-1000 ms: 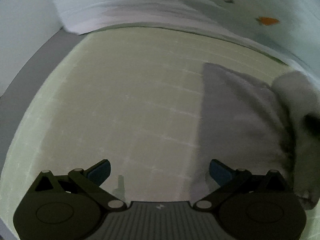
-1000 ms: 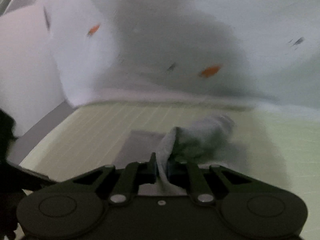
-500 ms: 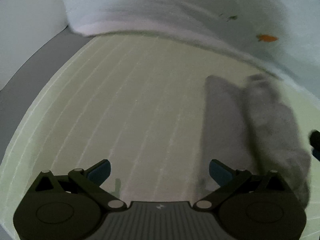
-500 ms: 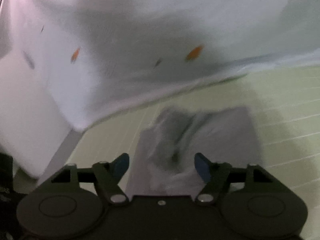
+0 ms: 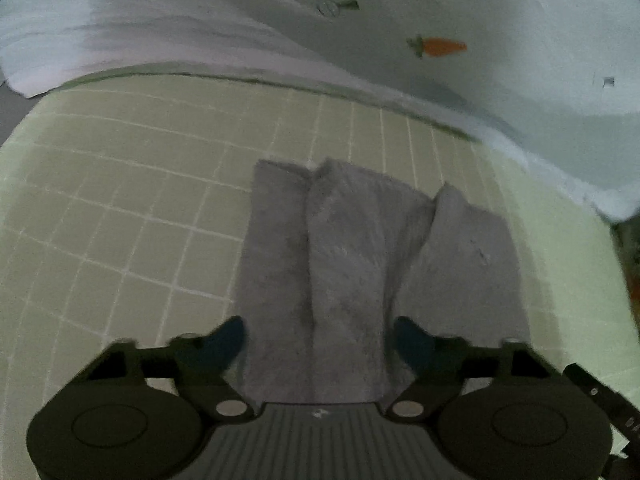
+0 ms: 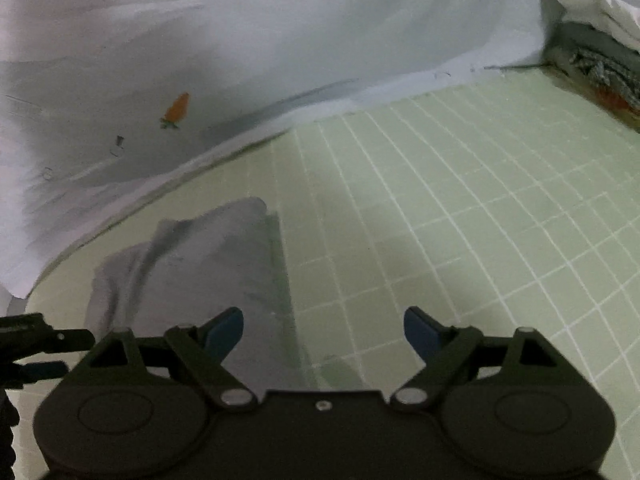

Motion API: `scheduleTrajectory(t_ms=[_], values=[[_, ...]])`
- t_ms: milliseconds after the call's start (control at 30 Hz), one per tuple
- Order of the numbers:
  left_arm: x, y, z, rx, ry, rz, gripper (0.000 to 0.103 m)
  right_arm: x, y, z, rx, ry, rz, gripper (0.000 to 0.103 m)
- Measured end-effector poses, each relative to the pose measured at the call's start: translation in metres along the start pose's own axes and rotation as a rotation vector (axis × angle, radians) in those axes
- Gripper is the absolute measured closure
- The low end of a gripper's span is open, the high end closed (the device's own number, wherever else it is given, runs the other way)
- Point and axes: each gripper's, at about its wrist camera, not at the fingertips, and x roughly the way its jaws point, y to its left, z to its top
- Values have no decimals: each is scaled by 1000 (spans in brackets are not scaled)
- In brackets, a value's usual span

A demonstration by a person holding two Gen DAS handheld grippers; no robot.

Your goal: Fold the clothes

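Towel [image 5: 360, 272] lies bumpy on the green surface [image 5: 140, 208], left tongs [image 5: 318, 340] closing around its 6 o'clock edge, right tongs [image 6: 324, 330] opening, empty; next, grab and fold.

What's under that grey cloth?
The grey cloth lies on a green gridded mat, which shows all around it. Whether anything else hides beneath its folds cannot be seen.

The right gripper [image 6: 323, 330], clamped on the grey cloth [image 6: 192, 264] a second ago, has let go, its jaws opening over the green mat [image 6: 460, 200]. The left gripper [image 5: 320, 340] has shifted over the dropped cloth [image 5: 360, 264], jaws closing astride it.
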Motion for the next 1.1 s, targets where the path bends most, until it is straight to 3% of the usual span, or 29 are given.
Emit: scheduleTrajectory(t_ms=[67, 133, 167, 233, 433, 600, 700, 800, 833, 867, 933, 1100], values=[[7, -4, 1, 28, 14, 2, 52, 3, -3, 2, 2, 7, -1, 15], [12, -9, 1, 61, 22, -2, 63, 9, -4, 3, -2, 11, -1, 15], [13, -10, 1, 77, 23, -12, 79, 12, -4, 3, -2, 15, 0, 15], [12, -12, 0, 86, 17, -41, 95, 19, -2, 5, 0, 23, 3, 15], [-21, -16, -1, 140, -81, -46, 97, 24, 5, 3, -22, 37, 11, 15], [-59, -5, 5, 107, -168, -91, 97, 18, 9, -3, -39, 41, 20, 15], [-48, 17, 8, 8, -150, -56, 96, 15, 14, -5, -57, 39, 30, 15], [-25, 41, 3, -59, -62, 12, 82, 15, 20, -7, -75, 51, 40, 15], [-23, 45, 0, -64, -60, 48, 71, 15, 23, -7, -81, 54, 43, 15], [-22, 48, -2, -68, -62, 65, 53, 15, 25, -7, -87, 56, 48, 15], [-23, 52, -3, -77, -72, 42, 32, 15, 29, -7, -102, 61, 60, 14], [-24, 56, 10, -110, -116, -61, 32, 26, 41, -6, -124, 87, 75, 12]])
